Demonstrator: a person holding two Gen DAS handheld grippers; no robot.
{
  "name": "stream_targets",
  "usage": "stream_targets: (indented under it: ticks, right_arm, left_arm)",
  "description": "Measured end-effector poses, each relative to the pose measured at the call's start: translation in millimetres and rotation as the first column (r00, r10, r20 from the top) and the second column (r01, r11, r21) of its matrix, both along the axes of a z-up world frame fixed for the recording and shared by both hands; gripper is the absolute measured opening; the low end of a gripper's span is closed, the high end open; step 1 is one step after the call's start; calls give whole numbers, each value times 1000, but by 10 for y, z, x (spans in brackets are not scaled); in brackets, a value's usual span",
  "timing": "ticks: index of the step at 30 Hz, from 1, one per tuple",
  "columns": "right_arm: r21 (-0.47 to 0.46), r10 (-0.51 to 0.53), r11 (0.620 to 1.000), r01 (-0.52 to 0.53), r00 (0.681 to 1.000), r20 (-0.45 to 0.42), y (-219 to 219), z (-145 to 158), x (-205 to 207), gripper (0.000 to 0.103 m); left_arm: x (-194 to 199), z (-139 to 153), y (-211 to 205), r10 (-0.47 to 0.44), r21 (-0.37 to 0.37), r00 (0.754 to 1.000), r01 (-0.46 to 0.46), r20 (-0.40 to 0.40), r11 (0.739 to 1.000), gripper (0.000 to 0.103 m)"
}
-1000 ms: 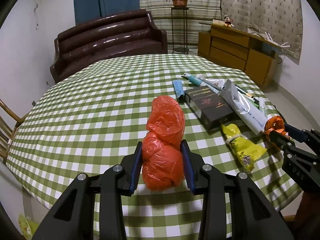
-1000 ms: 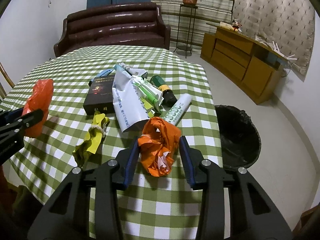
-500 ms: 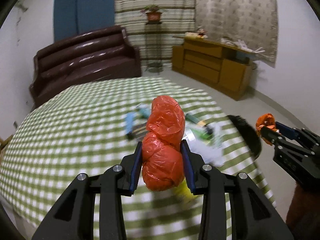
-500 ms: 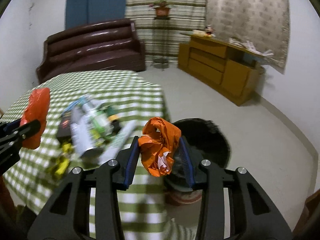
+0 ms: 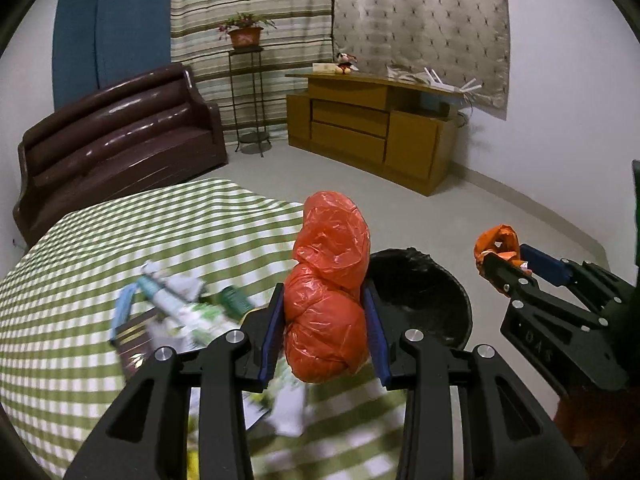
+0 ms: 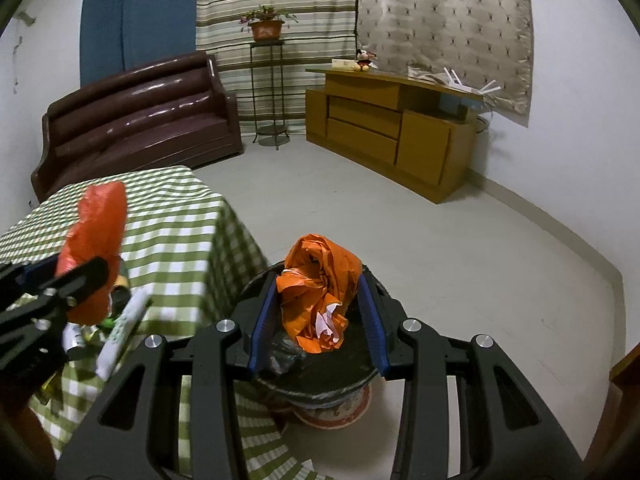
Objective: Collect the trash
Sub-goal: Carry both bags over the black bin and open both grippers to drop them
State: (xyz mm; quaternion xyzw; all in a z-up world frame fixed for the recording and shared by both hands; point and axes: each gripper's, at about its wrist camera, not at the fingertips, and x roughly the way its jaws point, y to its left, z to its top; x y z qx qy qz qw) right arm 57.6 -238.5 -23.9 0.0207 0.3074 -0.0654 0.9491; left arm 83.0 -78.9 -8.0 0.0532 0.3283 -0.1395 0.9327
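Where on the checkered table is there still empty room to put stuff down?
The table is bare on its far side, from the pile of trash toward the brown sofa. The near edge beside the black trash bin is crowded with wrappers and a dark box.

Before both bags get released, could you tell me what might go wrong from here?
1. The left gripper holds its red bag over the table's edge, beside the bin; released now, it may miss.
2. The orange bag in the right gripper looks loosely crumpled and may cling to the fingers.
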Motion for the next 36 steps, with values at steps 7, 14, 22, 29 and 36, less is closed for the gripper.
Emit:
stream_targets:
  ticks: [7, 14, 22, 29, 36]
  right_arm:
    - [25, -12, 1000, 12, 1000, -23, -200, -130, 211, 39]
    - [30, -12, 999, 14, 999, -47, -315, -250, 419, 39]
    - [45, -22, 999, 25, 997, -67, -401, -374, 580, 49]
    - [66, -46, 997, 51, 996, -71, -509, -395, 600, 52]
    - [79, -51, 995, 56, 997, -61, -464, -333, 443, 56]
  left_arm:
    - [291, -172, -316, 3, 27, 999, -2, -45, 1000, 38]
    - [473, -315, -554, -6, 56, 997, 11, -81, 998, 38]
    - [670, -422, -662, 9, 74, 993, -1, -118, 997, 59]
    - [668, -392, -702, 16, 92, 994, -7, -104, 996, 60]
    - [517, -254, -604, 17, 90, 997, -11, -70, 996, 60]
